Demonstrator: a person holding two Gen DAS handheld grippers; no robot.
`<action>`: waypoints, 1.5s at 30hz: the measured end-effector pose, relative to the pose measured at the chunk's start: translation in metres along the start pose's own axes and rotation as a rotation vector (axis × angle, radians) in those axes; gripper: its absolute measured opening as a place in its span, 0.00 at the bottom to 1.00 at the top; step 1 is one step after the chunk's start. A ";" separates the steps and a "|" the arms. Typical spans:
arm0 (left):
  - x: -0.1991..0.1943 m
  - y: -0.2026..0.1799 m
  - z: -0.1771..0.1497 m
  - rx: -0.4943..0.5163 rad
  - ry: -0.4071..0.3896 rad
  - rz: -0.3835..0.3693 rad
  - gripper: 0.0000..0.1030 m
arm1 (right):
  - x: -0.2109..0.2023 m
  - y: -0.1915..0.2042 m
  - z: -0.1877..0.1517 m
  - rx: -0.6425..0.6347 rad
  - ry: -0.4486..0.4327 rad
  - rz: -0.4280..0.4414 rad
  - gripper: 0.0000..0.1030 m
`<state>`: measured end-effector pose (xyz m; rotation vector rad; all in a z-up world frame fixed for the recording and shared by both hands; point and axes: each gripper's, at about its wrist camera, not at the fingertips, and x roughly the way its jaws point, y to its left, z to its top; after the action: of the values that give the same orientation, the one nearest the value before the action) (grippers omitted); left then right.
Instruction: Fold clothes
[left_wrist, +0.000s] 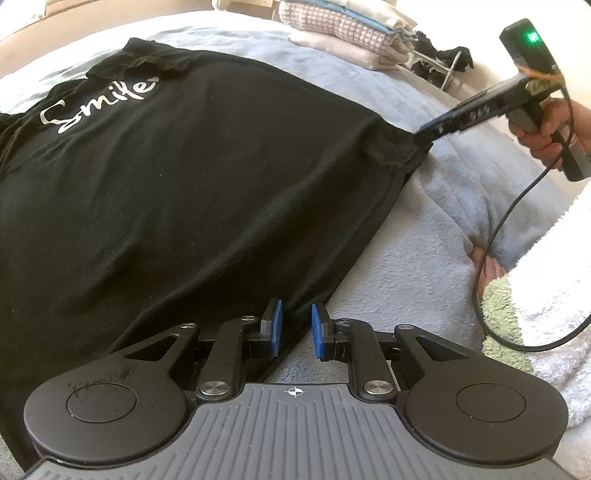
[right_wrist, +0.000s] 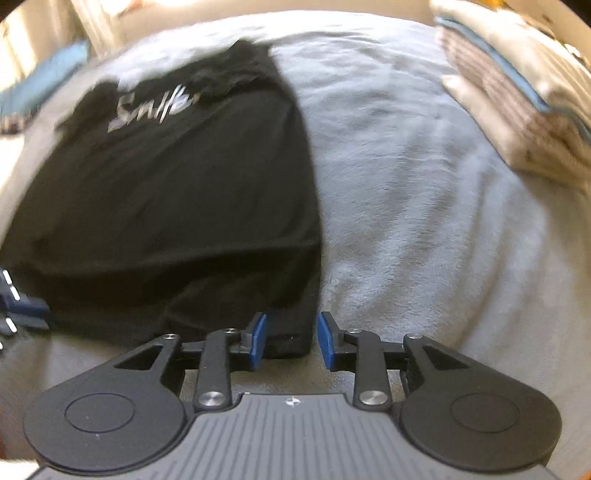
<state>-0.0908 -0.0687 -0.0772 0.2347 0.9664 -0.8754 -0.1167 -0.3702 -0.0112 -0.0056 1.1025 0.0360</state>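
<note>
Left wrist view: a grey fleece blanket (left_wrist: 424, 236) is covering the bed, and a black T-shirt (left_wrist: 184, 184) with white "Smile" lettering (left_wrist: 99, 103) is lying spread flat across it, print side up, collar end farthest from the camera. A stack of folded laundry (left_wrist: 351, 33) is sitting on the blanket beyond the shirt, well apart from it.

Right wrist view, blurred: the same shirt (right_wrist: 166, 192) is lying to the left, the folded stack (right_wrist: 517, 96) at far right.

The left hand-held gripper (left_wrist: 297, 330) is hanging over the near hem; its blue pads (left_wrist: 277, 328) are standing a narrow gap apart with the shirt's edge showing in the gap, no pinch visible.

The right hand-held gripper (right_wrist: 291, 341) is sitting at the shirt's near right corner; its jaws are standing apart with the corner between them, pads not pressing. In the left view this gripper (left_wrist: 424, 138), held by a hand (left_wrist: 546, 129), is touching the shirt's far corner, a black cable (left_wrist: 491, 258) trailing below.
</note>
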 end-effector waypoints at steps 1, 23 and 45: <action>0.000 0.000 0.000 -0.001 -0.001 0.002 0.16 | 0.004 0.002 -0.002 -0.011 0.008 -0.009 0.25; -0.005 -0.002 -0.003 -0.007 -0.041 0.017 0.16 | -0.011 -0.016 0.009 0.174 -0.083 -0.094 0.14; 0.024 -0.016 0.003 0.002 -0.105 -0.054 0.16 | 0.069 0.048 0.087 0.067 0.123 0.097 0.14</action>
<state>-0.0942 -0.0937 -0.0915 0.1632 0.8775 -0.9294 -0.0093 -0.3181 -0.0332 0.1074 1.2257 0.0863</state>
